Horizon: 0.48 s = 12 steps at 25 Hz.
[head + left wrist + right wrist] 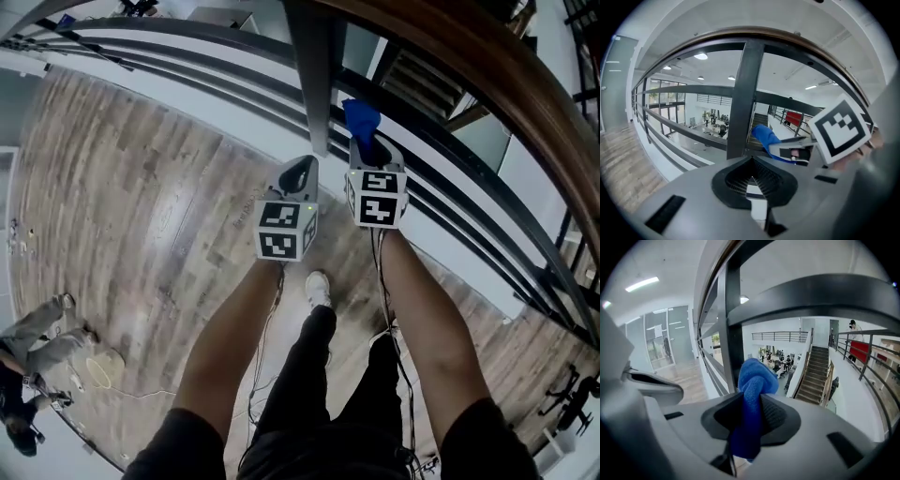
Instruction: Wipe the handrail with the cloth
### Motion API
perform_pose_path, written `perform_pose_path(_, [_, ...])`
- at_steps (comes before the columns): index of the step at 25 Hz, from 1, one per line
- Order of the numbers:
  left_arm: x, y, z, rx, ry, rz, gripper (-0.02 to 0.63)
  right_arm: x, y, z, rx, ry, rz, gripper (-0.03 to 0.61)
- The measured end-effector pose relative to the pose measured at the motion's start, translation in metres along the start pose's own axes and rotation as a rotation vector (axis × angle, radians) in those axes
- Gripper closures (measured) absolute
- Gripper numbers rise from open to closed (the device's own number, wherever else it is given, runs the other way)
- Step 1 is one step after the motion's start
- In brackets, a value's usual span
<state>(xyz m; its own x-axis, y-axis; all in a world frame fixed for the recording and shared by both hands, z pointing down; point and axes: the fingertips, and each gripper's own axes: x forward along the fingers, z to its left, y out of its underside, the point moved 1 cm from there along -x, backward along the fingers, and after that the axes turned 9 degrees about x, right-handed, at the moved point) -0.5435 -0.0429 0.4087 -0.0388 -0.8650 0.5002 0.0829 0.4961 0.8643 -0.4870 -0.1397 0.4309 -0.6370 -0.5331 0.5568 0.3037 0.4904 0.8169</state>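
A brown wooden handrail (487,66) curves over dark metal rails (441,141) and a grey post (317,66). My right gripper (367,150) is shut on a blue cloth (360,117), whose bunched end sticks out past the jaws toward the rails, below the handrail. In the right gripper view the blue cloth (752,399) stands pinched between the jaws of the right gripper (750,420). My left gripper (298,173) hangs beside it, shut and holding nothing, just short of the post (743,98). The left gripper (752,180) view also shows the cloth (764,136).
Wood-look flooring (141,206) lies below me, with my shoe (318,287) on it. A person (33,356) crouches at lower left beside equipment. Beyond the railing is an open atrium with a staircase (813,376).
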Motion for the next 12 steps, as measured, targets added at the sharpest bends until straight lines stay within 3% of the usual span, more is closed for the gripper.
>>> perform_pose_path(6, [0.008, 0.015, 0.029, 0.030, 0.026, 0.033, 0.609, 0.055, -0.015, 0.014, -0.038, 0.126, 0.046, 0.474])
perform_pose_path(12, [-0.003, 0.010, 0.029, 0.012, 0.026, 0.023, 0.609, 0.058, -0.020, 0.013, -0.019, 0.172, 0.067, 0.474])
